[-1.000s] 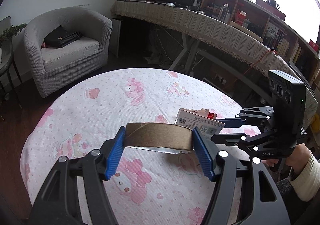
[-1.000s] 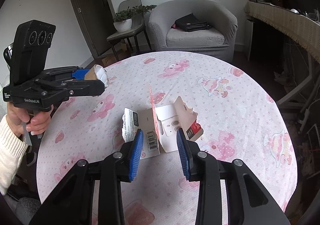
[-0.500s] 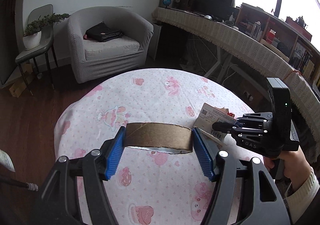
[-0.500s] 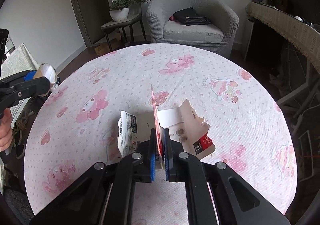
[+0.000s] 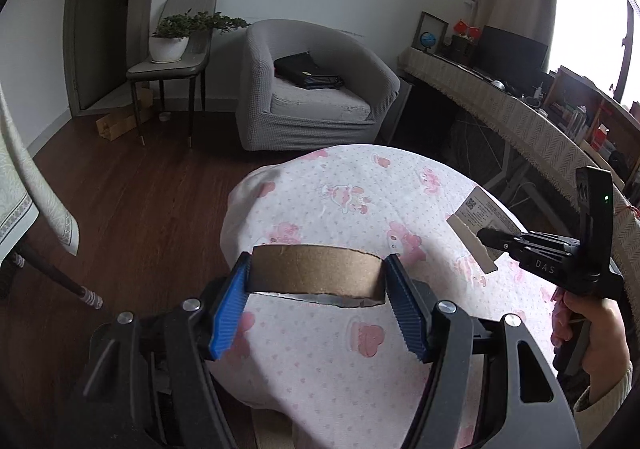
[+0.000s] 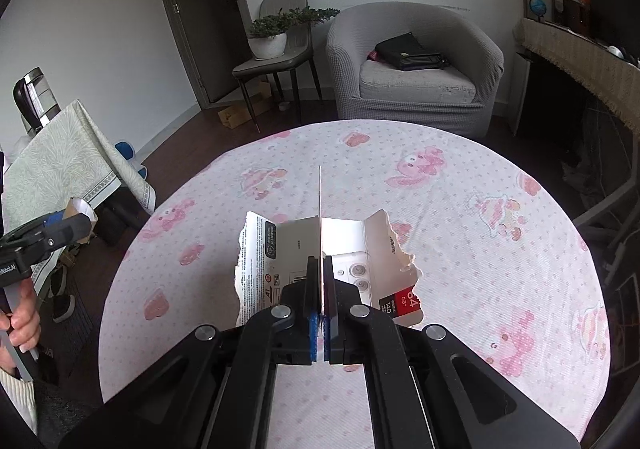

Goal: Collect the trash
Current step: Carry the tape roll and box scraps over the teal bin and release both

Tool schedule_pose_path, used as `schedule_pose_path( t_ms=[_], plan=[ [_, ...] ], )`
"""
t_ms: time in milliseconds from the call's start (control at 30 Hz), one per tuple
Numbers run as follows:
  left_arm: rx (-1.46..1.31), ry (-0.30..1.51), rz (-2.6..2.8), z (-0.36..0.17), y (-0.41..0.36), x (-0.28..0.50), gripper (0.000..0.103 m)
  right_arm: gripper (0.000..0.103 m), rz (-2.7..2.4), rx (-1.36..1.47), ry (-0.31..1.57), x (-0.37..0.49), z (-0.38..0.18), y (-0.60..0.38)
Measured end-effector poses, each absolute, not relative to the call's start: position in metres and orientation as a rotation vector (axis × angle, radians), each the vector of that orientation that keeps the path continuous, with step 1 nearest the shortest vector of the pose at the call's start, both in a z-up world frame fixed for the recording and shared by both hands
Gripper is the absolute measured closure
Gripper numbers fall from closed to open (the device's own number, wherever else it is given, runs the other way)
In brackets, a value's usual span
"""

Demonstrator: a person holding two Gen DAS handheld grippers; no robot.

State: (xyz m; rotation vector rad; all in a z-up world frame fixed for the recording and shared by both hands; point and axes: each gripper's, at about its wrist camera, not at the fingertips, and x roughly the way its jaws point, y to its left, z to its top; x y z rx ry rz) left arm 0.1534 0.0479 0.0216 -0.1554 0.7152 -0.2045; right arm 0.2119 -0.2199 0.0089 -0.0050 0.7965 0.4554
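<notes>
trash is now in both grippers: your right gripper (image 6: 320, 313) has just pinched the torn card packaging (image 6: 328, 249), lifting it off the table (image 6: 500, 185), while your left gripper (image 5: 316, 289) swung floorward, clamping the cardboard ring (image 5: 316, 271).
</notes>
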Motion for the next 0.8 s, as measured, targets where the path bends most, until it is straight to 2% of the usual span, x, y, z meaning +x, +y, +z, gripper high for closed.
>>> schedule_pose_path(
  t_ms=[800],
  plan=[
    [-0.176, 0.795, 0.132, -0.026, 0.211, 0.106, 0.034, 0.101, 0.736, -0.134, 0.826, 0.193, 0.005, -0.015]
  ],
)
